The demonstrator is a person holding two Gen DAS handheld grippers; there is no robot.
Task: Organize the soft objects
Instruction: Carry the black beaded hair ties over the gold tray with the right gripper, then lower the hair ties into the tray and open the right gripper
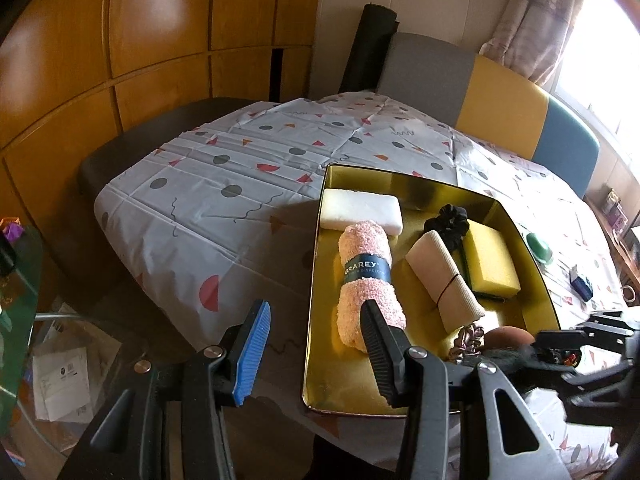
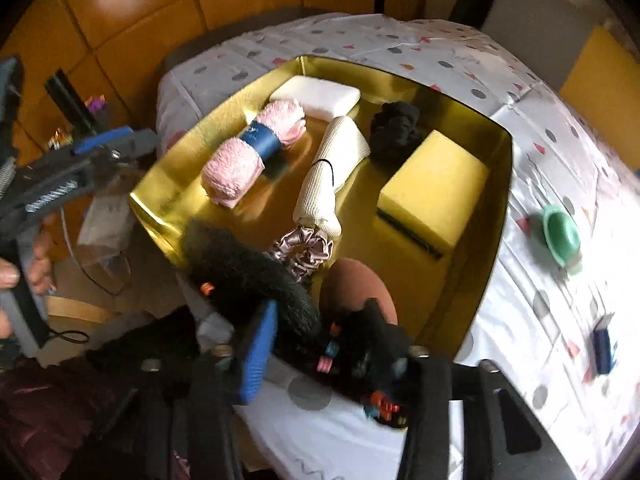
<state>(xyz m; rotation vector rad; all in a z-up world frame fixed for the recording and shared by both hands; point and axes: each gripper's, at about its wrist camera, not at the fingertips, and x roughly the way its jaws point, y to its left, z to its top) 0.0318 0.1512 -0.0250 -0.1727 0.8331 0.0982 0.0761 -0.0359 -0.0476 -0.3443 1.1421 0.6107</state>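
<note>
- Nearest to us in the right wrist view, the right gripper (image 2: 332, 356) has a black fuzzy item (image 2: 248, 268) with small coloured beads between its fingers, the jaws narrowly parted around it; we cannot tell how firmly the pads press.
- Our left gripper (image 1: 316, 344) hangs with its jaws partly open and nothing between them; one finger crosses in front of the pink rolled towel (image 1: 368, 280), the other stands outside the tray.
- Just beyond, at the near wall of the gold tray (image 2: 496, 200), we see a brown rounded object (image 2: 352, 280) and a satin scrunchie (image 2: 308, 248).
- Mid-tray lie the pink towel with its dark band, a cream rolled cloth (image 2: 328, 168) tied with a thin black band, and a yellow sponge (image 2: 436, 188).
- Farther back sit a black scrunchie (image 2: 396, 128) and a white foam block (image 2: 316, 96).
- Outside the tray, on the patterned tablecloth (image 1: 224, 184), rests a green round item (image 2: 560, 236).
</note>
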